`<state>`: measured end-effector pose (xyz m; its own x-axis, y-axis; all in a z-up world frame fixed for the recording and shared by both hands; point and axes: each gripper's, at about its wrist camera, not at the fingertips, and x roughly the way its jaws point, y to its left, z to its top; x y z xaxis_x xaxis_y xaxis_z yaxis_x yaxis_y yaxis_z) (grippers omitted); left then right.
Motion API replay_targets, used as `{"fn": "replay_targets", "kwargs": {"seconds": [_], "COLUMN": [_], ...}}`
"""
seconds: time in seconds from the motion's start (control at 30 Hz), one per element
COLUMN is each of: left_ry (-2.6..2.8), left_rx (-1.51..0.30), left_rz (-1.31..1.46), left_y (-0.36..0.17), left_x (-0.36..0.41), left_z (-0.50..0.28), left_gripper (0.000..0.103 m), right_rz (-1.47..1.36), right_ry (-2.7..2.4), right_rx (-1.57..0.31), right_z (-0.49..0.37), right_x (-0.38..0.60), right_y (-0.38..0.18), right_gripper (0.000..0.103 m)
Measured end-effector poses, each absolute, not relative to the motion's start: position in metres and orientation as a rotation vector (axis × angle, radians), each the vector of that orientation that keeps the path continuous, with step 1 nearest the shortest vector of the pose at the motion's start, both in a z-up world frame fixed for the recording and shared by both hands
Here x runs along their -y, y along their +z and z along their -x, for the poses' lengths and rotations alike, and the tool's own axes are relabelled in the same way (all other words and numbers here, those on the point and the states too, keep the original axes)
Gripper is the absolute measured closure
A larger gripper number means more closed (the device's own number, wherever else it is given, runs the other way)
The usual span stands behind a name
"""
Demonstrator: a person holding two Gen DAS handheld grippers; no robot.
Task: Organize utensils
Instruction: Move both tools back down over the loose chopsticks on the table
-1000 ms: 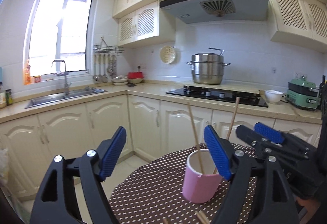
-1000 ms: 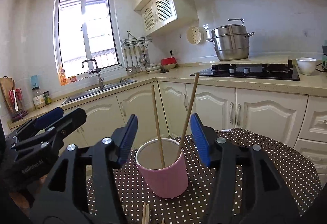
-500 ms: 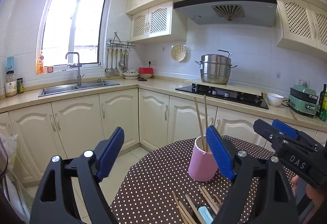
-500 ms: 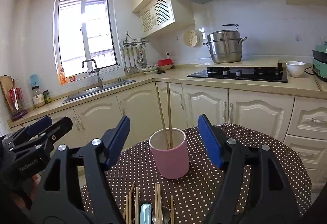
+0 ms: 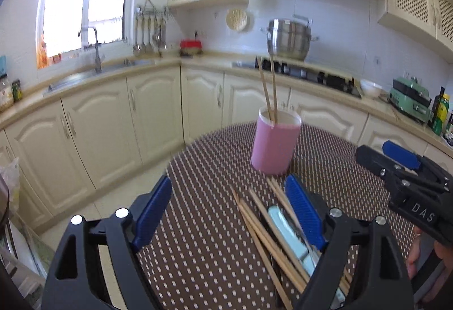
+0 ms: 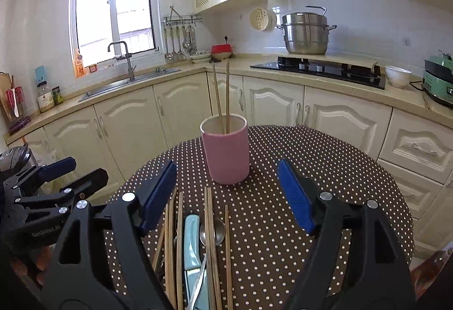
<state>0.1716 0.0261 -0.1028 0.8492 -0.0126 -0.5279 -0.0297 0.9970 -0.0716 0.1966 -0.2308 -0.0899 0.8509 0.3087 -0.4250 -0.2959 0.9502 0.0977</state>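
**On the dotted table: loose utensils under two empty grippers**

Nearest the right wrist camera, the right gripper (image 6: 226, 194) hangs over a heap of utensils with its blue-padded jaws spread and opening wider; nothing is clamped between them. The heap lies on the brown polka-dot tablecloth (image 6: 325, 168) below the gap, toward the left jaw: several loose chopsticks (image 6: 209, 213) lying lengthwise, a pale blue handle (image 6: 192, 239) among them, and a metal spoon (image 6: 213, 230) with its bowl toward the far side.

From the left wrist camera, the left gripper (image 5: 228, 208) is also spread wide and holds nothing. The same heap sits under and beside its right jaw, the chopsticks (image 5: 254, 219) running diagonally and the blue handle (image 5: 283, 228) partly hidden behind the pad. Bare cloth (image 5: 203, 239) fills the rest of the gap.

Farther along the table, past both sets of fingertips and apart from the heap, stands the pink cup (image 6: 226, 157) upright, two chopsticks (image 6: 222, 94) standing in it and leaning slightly left.

Beyond the table run cream cabinets (image 6: 181, 109), a sink (image 6: 130, 80) under the window and a steel pot (image 6: 305, 32) by the hob.
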Motion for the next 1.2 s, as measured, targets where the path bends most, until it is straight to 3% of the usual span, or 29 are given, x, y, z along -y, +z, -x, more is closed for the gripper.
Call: {"fn": "replay_targets", "kwargs": {"seconds": [0.2, 0.43, 0.8, 1.2], "left_ry": [-0.043, -0.029, 0.030, 0.063], "left_rx": [-0.773, -0.887, -0.944, -0.990], "left_rz": [0.141, 0.017, -0.038, -0.037], "left_y": [-0.148, -0.178, -0.195, -0.205], "left_x": [-0.036, -0.017, -0.014, -0.028], "left_z": [-0.182, -0.190, -0.220, -0.243], "left_gripper": [0.022, 0.022, 0.022, 0.022], "right_rz": [-0.012, -0.036, -0.035, 0.086], "right_ry": [0.306, 0.302, 0.323, 0.371], "right_rx": [-0.567, -0.626, -0.690, -0.905], "right_z": [-0.195, -0.196, -0.208, -0.247], "right_x": [0.239, 0.251, 0.254, 0.237], "right_y": [-0.120, -0.141, -0.155, -0.173], "right_gripper": [0.029, 0.029, 0.029, 0.030]}}
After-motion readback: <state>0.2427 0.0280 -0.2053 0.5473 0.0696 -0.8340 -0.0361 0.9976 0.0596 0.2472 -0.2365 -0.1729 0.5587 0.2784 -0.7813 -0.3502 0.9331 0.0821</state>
